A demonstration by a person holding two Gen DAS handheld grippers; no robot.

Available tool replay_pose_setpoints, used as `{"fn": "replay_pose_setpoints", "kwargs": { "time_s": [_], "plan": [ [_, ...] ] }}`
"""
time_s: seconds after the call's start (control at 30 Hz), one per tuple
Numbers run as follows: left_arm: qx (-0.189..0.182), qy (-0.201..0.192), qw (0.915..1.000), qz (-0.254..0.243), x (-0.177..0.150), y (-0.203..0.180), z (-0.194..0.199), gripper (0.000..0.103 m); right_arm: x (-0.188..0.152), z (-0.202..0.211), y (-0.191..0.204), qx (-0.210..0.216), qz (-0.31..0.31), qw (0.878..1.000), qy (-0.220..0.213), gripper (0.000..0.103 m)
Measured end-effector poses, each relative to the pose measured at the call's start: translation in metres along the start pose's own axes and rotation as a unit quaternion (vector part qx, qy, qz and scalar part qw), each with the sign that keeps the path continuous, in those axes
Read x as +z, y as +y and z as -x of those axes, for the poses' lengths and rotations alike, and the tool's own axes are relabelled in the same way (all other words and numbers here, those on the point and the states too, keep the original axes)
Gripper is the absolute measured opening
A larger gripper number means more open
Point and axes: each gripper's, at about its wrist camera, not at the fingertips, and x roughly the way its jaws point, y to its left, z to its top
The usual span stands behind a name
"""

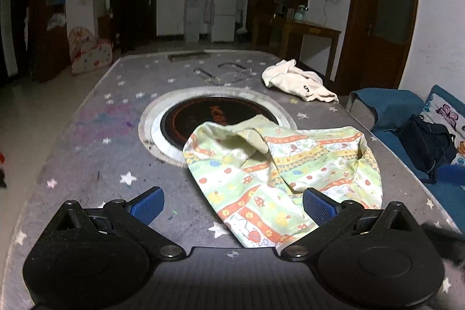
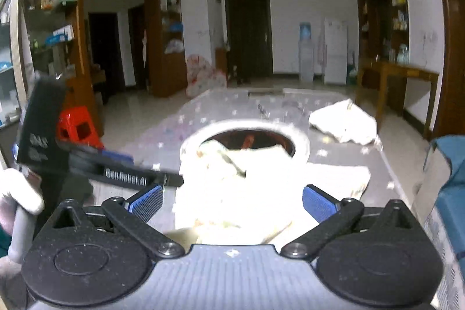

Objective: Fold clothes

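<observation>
Left gripper point(image 1: 234, 204) spread wide, empty; patterned garment point(image 1: 284, 173) crumpled on table point(image 1: 96, 135), ahead toward 1 o'clock, near hem between fingers. Right gripper point(image 2: 232, 201) spread, garment at 12 o'clock. Cream garment point(image 1: 299, 80) far, 1 o'clock.

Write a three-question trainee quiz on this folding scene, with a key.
1. True or false: the left gripper is shut on the patterned garment.
2. What does the patterned garment partly cover? A) round cooktop B) sofa C) red stool
3. Fill in: the cream garment lies at the table's far ____ corner.

Key: 1 false, both grippers are open; 2 A; 3 right.
</observation>
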Motion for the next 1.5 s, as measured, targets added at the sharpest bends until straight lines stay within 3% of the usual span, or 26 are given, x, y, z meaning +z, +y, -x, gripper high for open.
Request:
{"fn": "replay_pose_setpoints", "kwargs": {
  "time_s": [0.43,0.63,1.5],
  "plan": [
    [0.031,0.025,0.9992,-0.002,-0.015,0.001,-0.001,0.103,-0.022,-0.020,0.007,-0.022,-0.019,0.997,0.071,0.103],
    [0.026,0.042,0.9988,-0.004,-0.025,-0.001,-0.006,0.103,-0.028,-0.033,0.006,-0.032,-0.032,0.994,0.102,0.103],
    [0.047,0.066,0.9967,0.003,-0.013,0.004,-0.026,0.103,-0.015,-0.052,-0.001,-0.036,-0.029,0.991,0.125,0.103]
  ]
}}
